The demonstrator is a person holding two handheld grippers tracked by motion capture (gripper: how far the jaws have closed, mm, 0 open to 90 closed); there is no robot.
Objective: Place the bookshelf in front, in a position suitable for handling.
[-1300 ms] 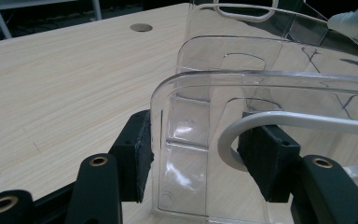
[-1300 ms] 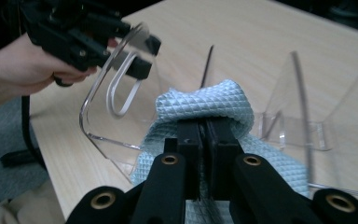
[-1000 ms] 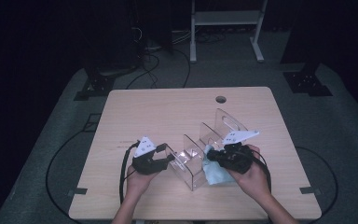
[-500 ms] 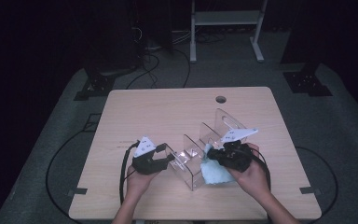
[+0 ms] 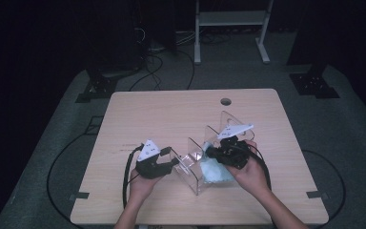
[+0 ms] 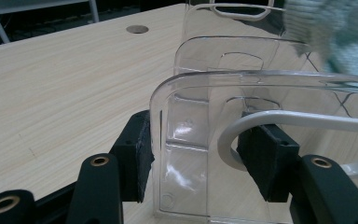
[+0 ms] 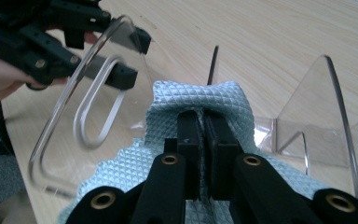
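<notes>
Clear acrylic rack point(image 5: 205, 157) lies diagonally, long axis running near-left to far-right.

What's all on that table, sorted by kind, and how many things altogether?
Clear plastic divider rack: 1
Pale blue quilted cloth: 1
Black hand-held gripper: 2, the left hand-held gripper and the right hand-held gripper
Total: 4

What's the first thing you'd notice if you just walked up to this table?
Probably the clear plastic rack with upright dividers near the front of the wooden table. The left gripper has its jaws around the rack's end wall, and the right gripper pinches a light blue quilted cloth between two dividers.
</notes>
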